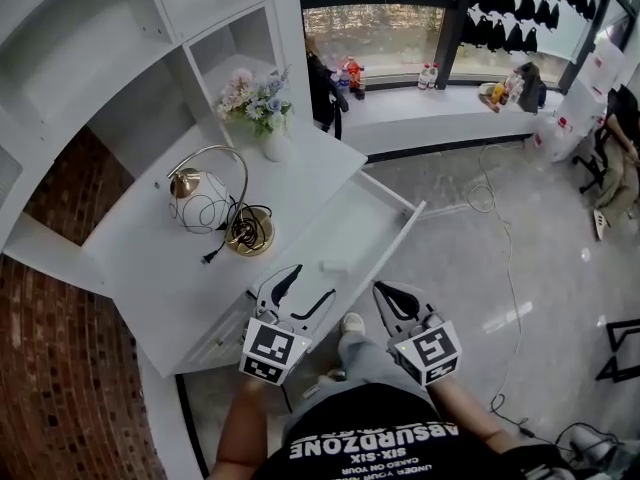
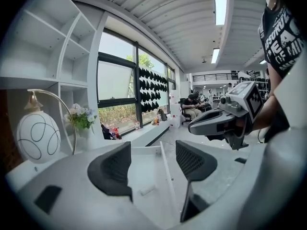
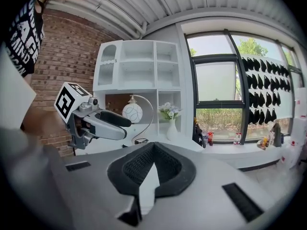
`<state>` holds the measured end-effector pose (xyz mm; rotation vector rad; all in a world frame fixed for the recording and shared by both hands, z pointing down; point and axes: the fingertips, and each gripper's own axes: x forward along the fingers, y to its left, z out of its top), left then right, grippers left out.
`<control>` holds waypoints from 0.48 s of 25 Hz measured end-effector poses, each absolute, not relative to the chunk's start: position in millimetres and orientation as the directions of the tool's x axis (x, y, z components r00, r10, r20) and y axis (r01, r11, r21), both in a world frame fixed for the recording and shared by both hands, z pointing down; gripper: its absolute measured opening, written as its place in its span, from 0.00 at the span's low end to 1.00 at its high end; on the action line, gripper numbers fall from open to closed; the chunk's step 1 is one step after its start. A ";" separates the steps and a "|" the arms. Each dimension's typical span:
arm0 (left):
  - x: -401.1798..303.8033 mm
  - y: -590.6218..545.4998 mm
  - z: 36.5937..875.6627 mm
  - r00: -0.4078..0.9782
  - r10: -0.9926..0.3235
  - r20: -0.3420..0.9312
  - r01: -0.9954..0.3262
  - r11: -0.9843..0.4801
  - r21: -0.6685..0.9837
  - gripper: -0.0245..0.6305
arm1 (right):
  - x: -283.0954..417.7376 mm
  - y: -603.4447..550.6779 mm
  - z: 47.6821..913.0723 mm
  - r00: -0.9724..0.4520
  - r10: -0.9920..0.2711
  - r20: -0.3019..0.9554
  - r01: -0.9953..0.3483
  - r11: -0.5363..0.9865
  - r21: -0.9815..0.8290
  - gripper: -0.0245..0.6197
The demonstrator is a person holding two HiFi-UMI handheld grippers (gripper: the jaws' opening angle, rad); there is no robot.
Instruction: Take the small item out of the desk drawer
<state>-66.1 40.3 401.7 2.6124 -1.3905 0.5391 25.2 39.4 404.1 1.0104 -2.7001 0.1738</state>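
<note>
The white desk's drawer [image 1: 385, 230] is pulled out toward me. A small white item [image 1: 333, 266] lies on the drawer's floor near its front. My left gripper [image 1: 312, 283] hovers just in front of and above it, open, with nothing between the fingers. In the left gripper view the small item [image 2: 147, 190] lies in the drawer [image 2: 148, 169] below the gap of the left gripper [image 2: 152, 152]. My right gripper [image 1: 390, 296] hangs to the right of the drawer front, shut and empty. In its own view the right gripper [image 3: 153, 148] has its tips together.
On the desk top [image 1: 150, 258] stand an arched lamp with a round shade [image 1: 205, 200] and a vase of flowers [image 1: 262, 108]. White shelves [image 1: 120, 48] rise behind, with a brick wall [image 1: 60, 368] at left. A cable [image 1: 505, 258] runs across the floor. A person sits at far right [image 1: 620, 158].
</note>
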 end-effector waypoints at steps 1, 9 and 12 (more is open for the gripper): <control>-66.7 35.0 404.6 0.513 -0.769 0.381 -0.820 -0.571 -0.049 0.46 | 24.3 33.7 405.6 -0.727 -0.627 0.280 -0.659 0.752 -0.026 0.04; -68.0 -2.0 427.8 0.535 -0.716 0.448 -0.787 -0.615 -0.043 0.46 | 16.2 -5.6 415.2 -0.723 -0.618 0.309 -0.660 0.750 -0.045 0.04; -68.9 -13.2 439.8 0.546 -0.694 0.470 -0.777 -0.629 -0.028 0.46 | 15.1 -16.8 420.1 -0.723 -0.614 0.318 -0.660 0.750 -0.052 0.04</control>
